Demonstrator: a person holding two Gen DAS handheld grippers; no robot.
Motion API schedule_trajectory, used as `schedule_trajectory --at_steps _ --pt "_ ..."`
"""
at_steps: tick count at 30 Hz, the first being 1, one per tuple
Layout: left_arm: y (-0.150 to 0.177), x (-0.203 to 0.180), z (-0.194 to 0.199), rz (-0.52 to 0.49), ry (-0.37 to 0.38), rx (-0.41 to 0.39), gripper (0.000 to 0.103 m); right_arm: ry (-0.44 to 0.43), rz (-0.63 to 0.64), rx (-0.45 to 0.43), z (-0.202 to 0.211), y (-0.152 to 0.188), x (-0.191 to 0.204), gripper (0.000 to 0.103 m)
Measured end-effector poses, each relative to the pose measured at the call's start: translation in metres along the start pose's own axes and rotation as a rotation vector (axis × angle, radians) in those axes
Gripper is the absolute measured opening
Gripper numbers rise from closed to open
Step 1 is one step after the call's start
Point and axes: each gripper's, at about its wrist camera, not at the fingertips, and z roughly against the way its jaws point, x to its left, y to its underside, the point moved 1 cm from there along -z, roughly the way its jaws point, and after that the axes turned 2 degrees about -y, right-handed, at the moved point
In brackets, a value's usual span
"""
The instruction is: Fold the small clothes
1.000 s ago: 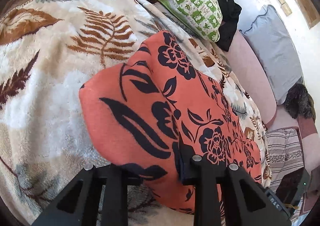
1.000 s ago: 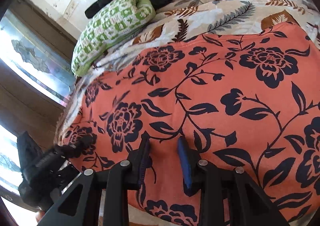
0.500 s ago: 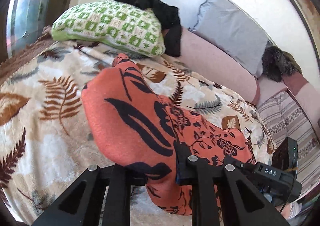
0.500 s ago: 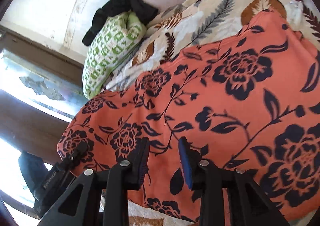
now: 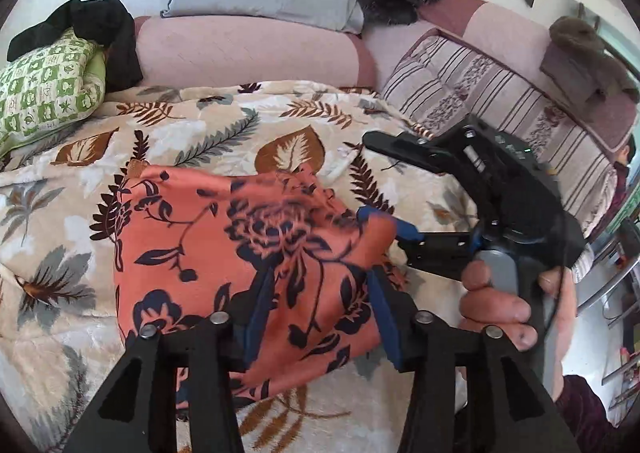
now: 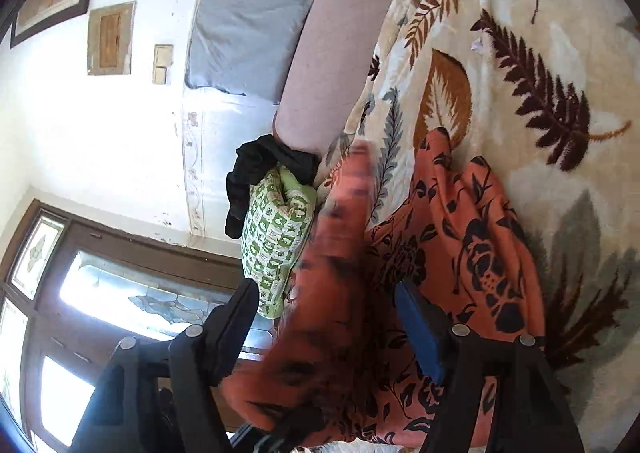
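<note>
Currently both grippers, left gripper and right gripper, stand with jaws apart around the orange cloth on the blanket.

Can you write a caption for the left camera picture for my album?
Left hand-held gripper open around a folded orange flowered cloth on a leaf-patterned blanket, right hand-held gripper open beside it.

A home sitting room: a pink sofa with cushions, a leaf-print blanket, framed pictures, a stained-glass window.
</note>
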Motion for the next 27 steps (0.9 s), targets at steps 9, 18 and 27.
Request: schedule_trajectory --at_steps 9,18,27 --pt "0.012 0.069 0.033 0.084 -0.175 -0.039 0.083 0.174 -0.036 0.041 -0.009 -0.004 -0.018 0.076" --pt "0.044 0.084 -0.010 0.125 -0.258 0.146 0.083 0.287 0.107 0.170 -0.044 0.017 -0.008 0.076" --pt "0.044 0.077 -0.022 0.115 -0.240 0.198 0.083 0.596 0.409 0.241 -0.078 0.054 0.007 0.028"
